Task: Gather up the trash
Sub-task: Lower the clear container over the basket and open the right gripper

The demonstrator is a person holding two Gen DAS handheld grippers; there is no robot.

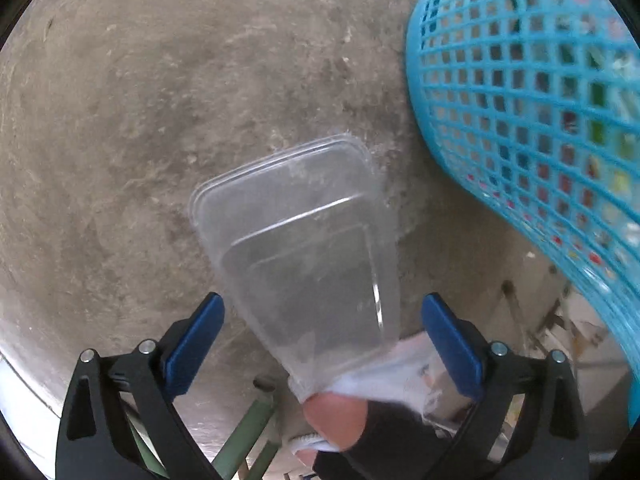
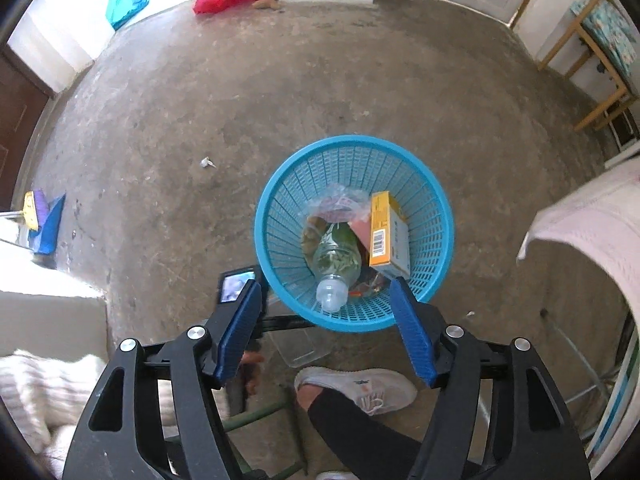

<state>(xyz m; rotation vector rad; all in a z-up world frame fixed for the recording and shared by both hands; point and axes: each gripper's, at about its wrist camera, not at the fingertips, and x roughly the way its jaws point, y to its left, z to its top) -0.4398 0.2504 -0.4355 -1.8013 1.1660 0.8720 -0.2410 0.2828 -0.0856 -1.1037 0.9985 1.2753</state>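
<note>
Basket [image 2: 276, 240] holds bottle [image 2: 334, 260], yellow box [image 2: 386, 236], wrappers [image 2: 340, 202].

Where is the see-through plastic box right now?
The clear plastic box lies on the concrete floor, just left of the blue basket in the left wrist view, between the left gripper's open jaws, near a white shoe.

Clear plastic container [image 1: 300, 240] flat on concrete floor [image 1: 140, 120], just left of blue mesh basket [image 1: 520, 120]. Left gripper [image 1: 320, 340] above container, jaws spread wide, pads apart from its sides. White shoe [image 1: 400, 376] by container's near end.
</note>
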